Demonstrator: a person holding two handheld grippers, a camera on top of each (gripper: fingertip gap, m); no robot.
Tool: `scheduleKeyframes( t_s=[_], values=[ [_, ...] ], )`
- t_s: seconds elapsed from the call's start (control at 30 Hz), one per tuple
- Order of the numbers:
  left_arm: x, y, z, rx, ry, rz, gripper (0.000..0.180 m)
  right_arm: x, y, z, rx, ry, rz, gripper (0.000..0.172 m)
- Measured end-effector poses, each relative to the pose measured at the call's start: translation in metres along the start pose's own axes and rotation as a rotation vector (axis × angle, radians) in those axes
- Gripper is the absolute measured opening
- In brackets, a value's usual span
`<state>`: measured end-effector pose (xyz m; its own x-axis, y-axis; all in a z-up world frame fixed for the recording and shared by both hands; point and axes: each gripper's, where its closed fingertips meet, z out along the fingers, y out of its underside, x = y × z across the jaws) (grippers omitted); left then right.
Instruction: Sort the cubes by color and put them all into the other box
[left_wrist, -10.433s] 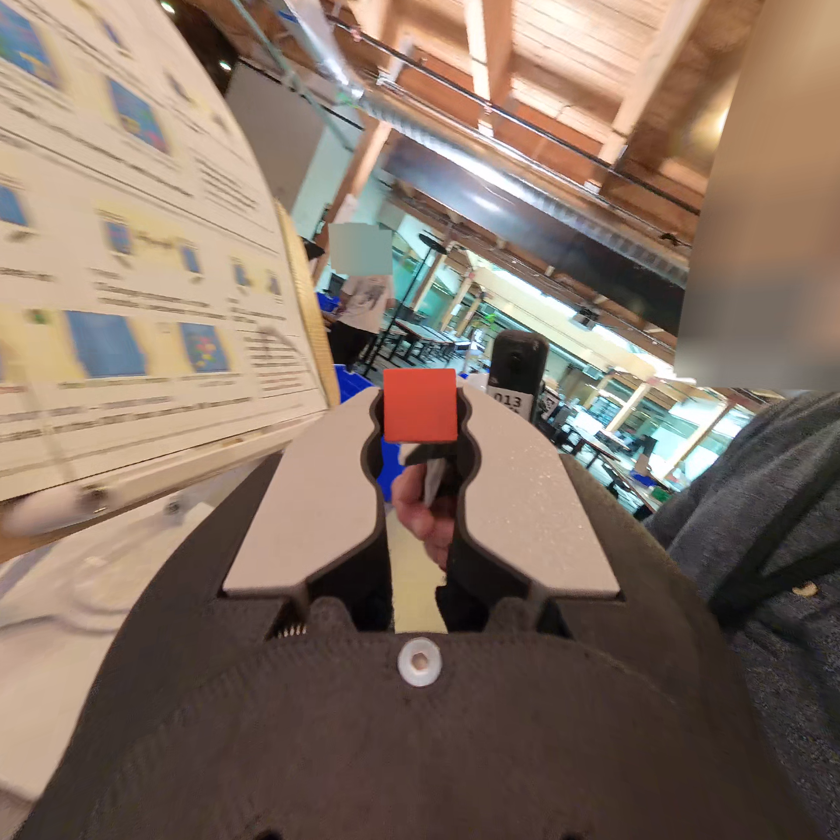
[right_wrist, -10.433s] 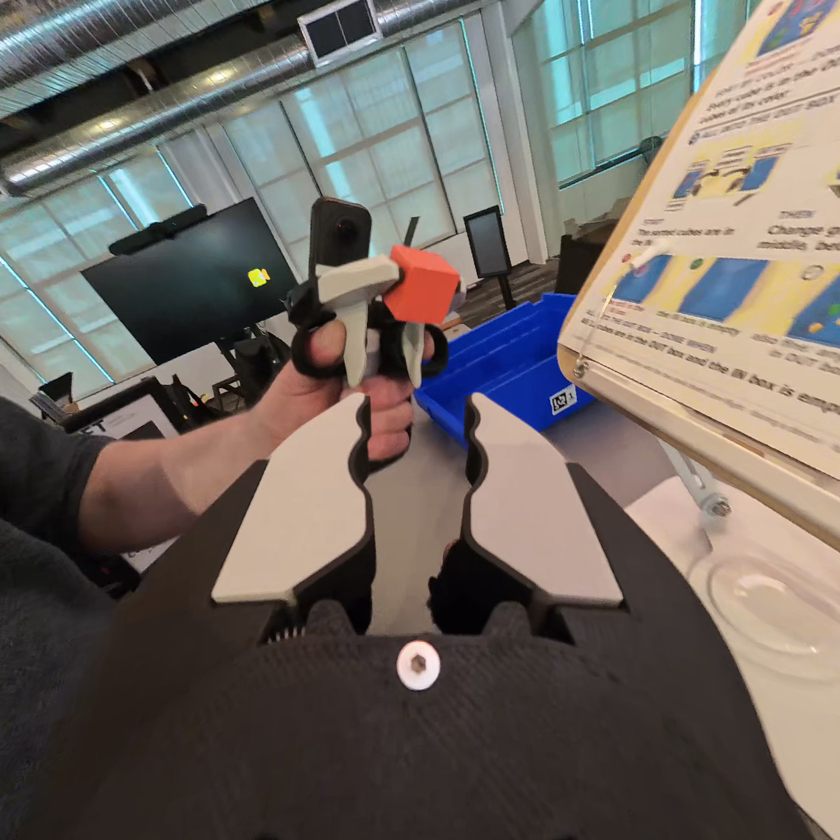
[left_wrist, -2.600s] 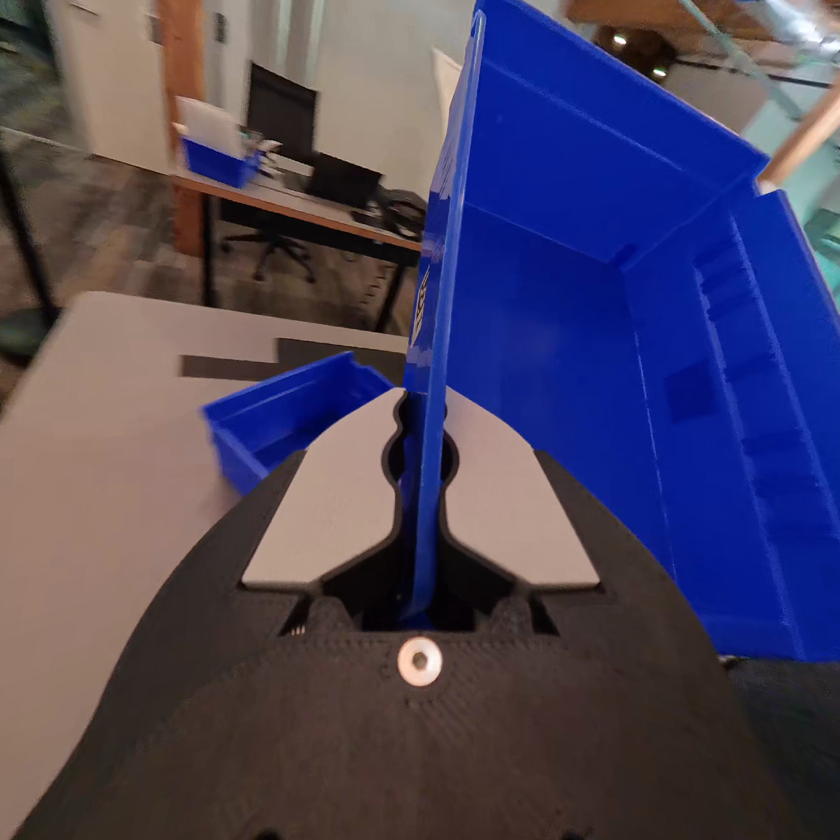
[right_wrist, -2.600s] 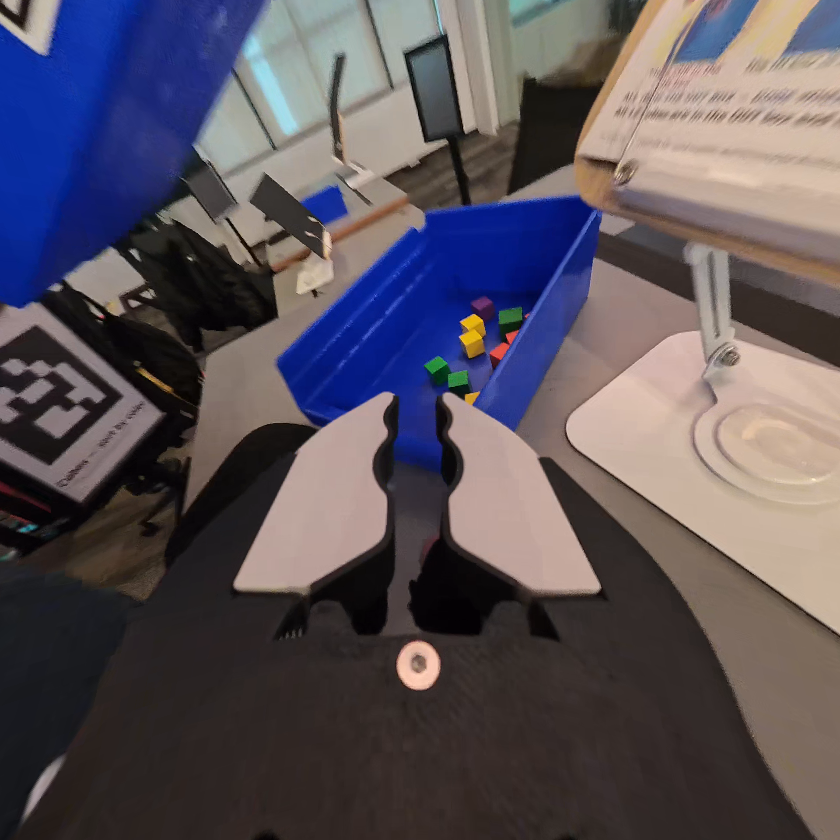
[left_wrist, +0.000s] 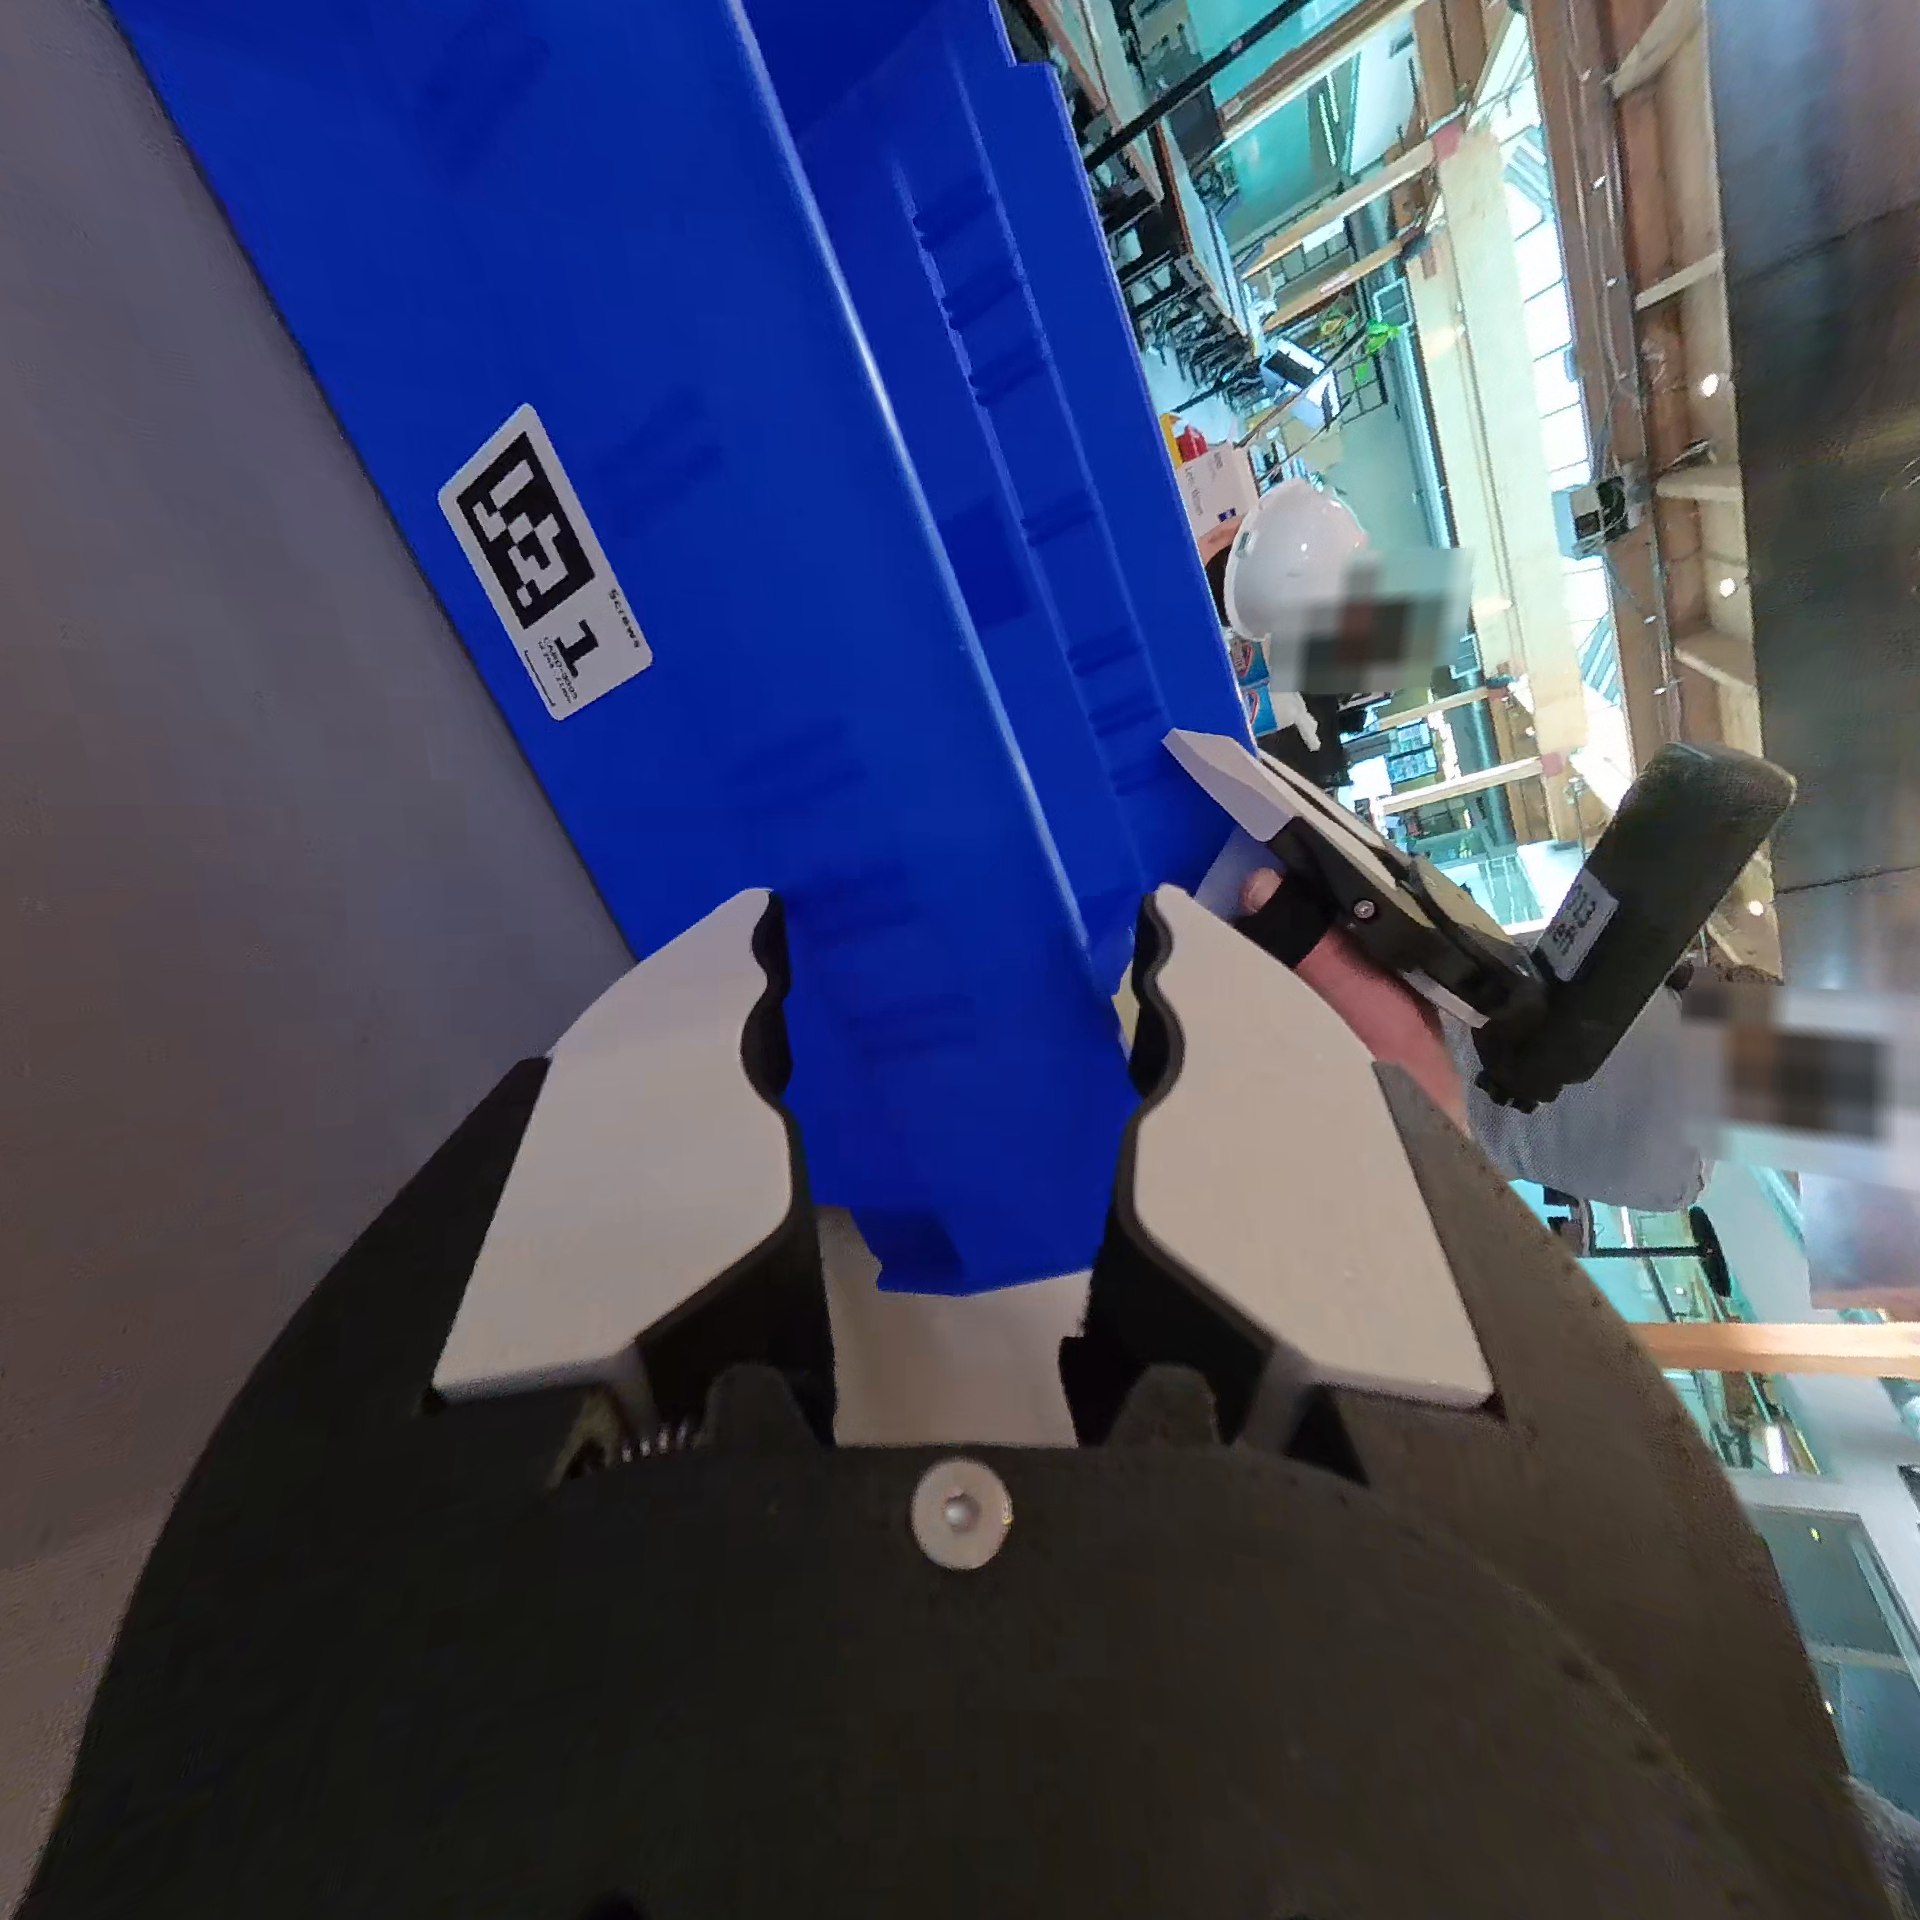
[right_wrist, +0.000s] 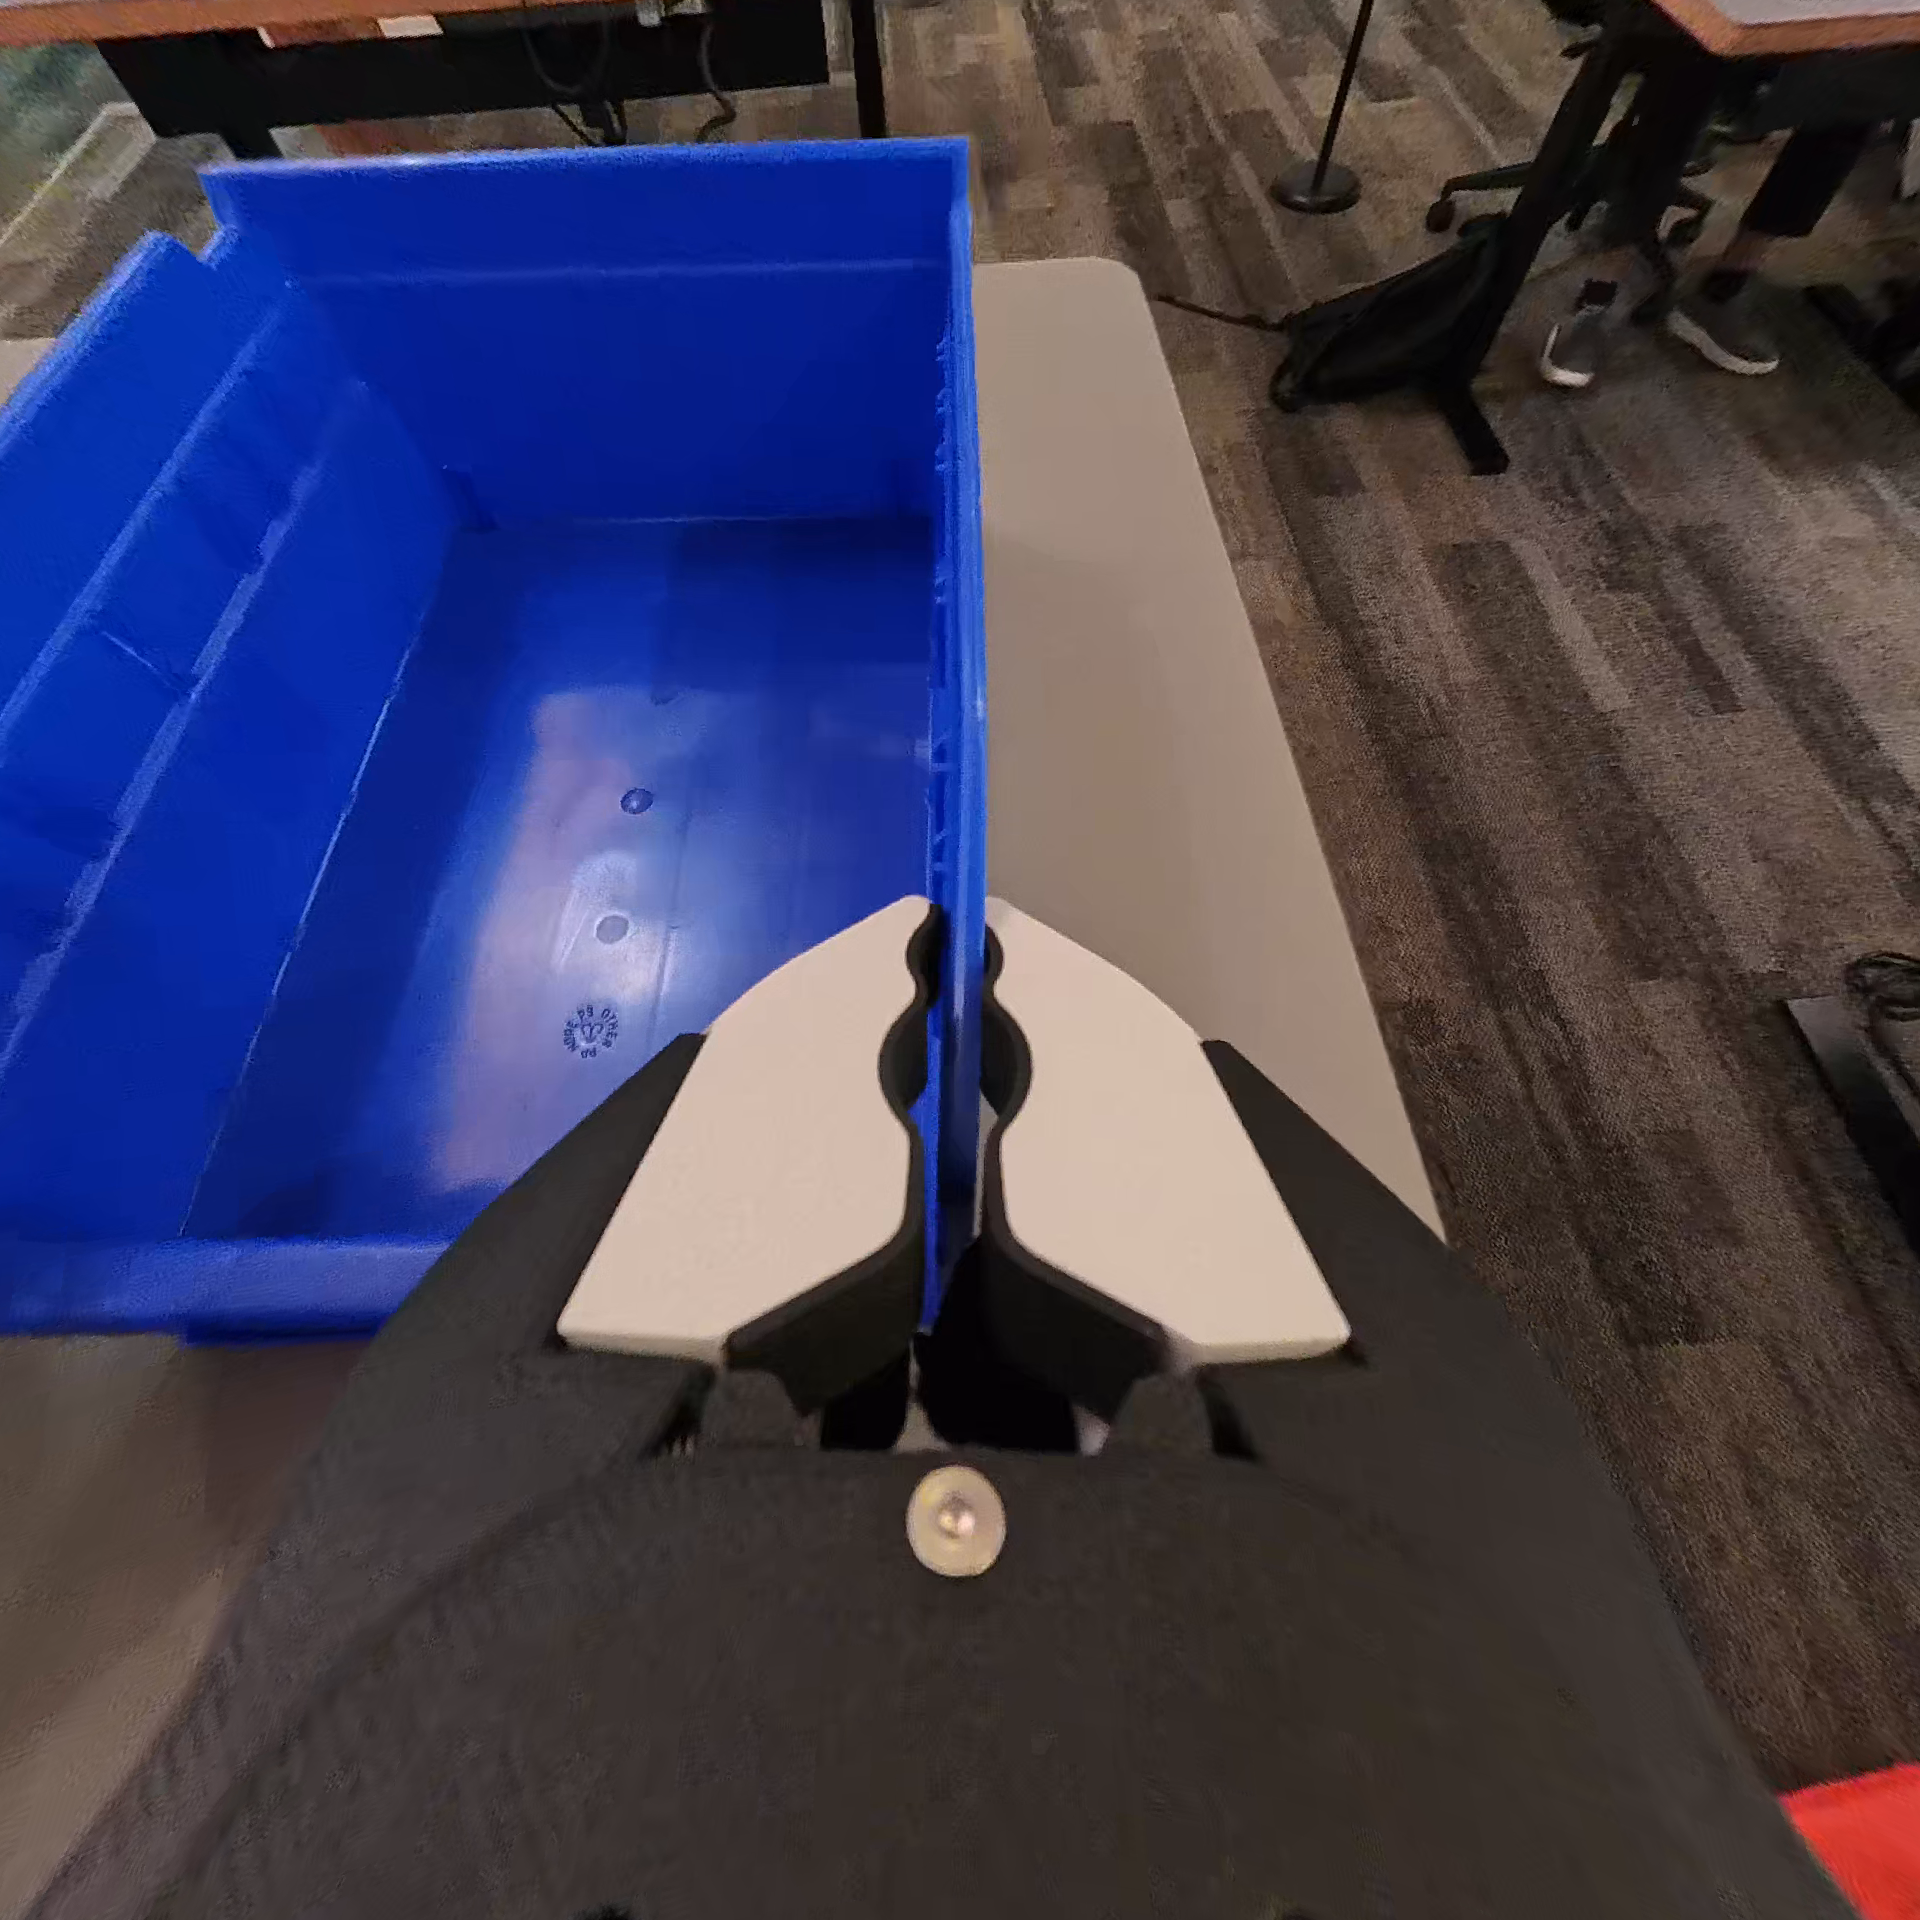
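Note:
A large blue box (right_wrist: 623, 343) stands on the grey table (right_wrist: 1122, 727), and no cubes show inside it. My right gripper (right_wrist: 958, 920) is shut on the box's right side wall (right_wrist: 961, 623), with both pads pressed against the thin rim. In the left wrist view the same box (left_wrist: 675, 364) shows its outer side with a white tag sticker (left_wrist: 545, 561). My left gripper (left_wrist: 958, 914) is open, with its fingers standing wide on either side of the box's end and not pressing it. The right gripper's fingers (left_wrist: 1236, 790) show at the box's far wall. No cubes are in view.
The table's right edge drops to a carpeted floor (right_wrist: 1558, 727) with desk legs and a chair base (right_wrist: 1455, 312). A red object (right_wrist: 1860, 1839) is at the bottom right corner. A hand (left_wrist: 1361, 997) holds the right gripper. A white hard hat (left_wrist: 1288, 551) is behind.
My left gripper was shut on the box's wall, holding the box tilted up, and has now opened. My right gripper, open before, has shut on the box's side wall.

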<state>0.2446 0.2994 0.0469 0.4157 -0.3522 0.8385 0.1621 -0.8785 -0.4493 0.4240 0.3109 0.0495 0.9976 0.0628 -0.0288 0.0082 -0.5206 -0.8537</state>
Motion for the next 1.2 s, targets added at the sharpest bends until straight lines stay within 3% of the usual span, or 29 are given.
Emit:
scheduleKeyframes(
  t_s=[0.3,0.37,0.5,0.63,0.77,0.87,1.03,1.2],
  values=[
    [0.0,-0.014,0.002,0.021,0.043,0.016,0.065,0.005,-0.013,0.015,0.016,-0.009,0.015,0.007],
    [0.006,-0.011,-0.012,0.026,0.056,0.061,0.06,0.008,-0.023,0.003,0.07,0.034,0.029,0.026],
    [0.046,0.027,-0.058,-0.056,0.175,0.178,0.047,-0.003,-0.045,-0.044,0.19,0.124,-0.087,0.037],
    [0.07,0.061,-0.13,-0.045,0.204,0.286,0.046,-0.082,-0.053,-0.081,0.244,-0.067,-0.236,0.032],
    [0.051,0.065,-0.211,0.058,0.066,0.314,0.051,-0.178,-0.034,-0.093,0.192,-0.337,-0.324,0.03],
    [0.022,0.057,-0.281,0.179,-0.114,0.331,0.051,-0.253,-0.023,-0.1,0.214,-0.5,-0.377,0.03],
    [-0.029,0.051,-0.407,0.35,-0.532,0.39,0.056,-0.375,0.005,-0.101,0.198,-0.695,-0.503,0.036],
    [-0.069,0.065,-0.518,0.514,-0.81,0.269,0.069,-0.472,0.023,-0.098,0.139,-0.815,-0.588,0.054]
  ],
)
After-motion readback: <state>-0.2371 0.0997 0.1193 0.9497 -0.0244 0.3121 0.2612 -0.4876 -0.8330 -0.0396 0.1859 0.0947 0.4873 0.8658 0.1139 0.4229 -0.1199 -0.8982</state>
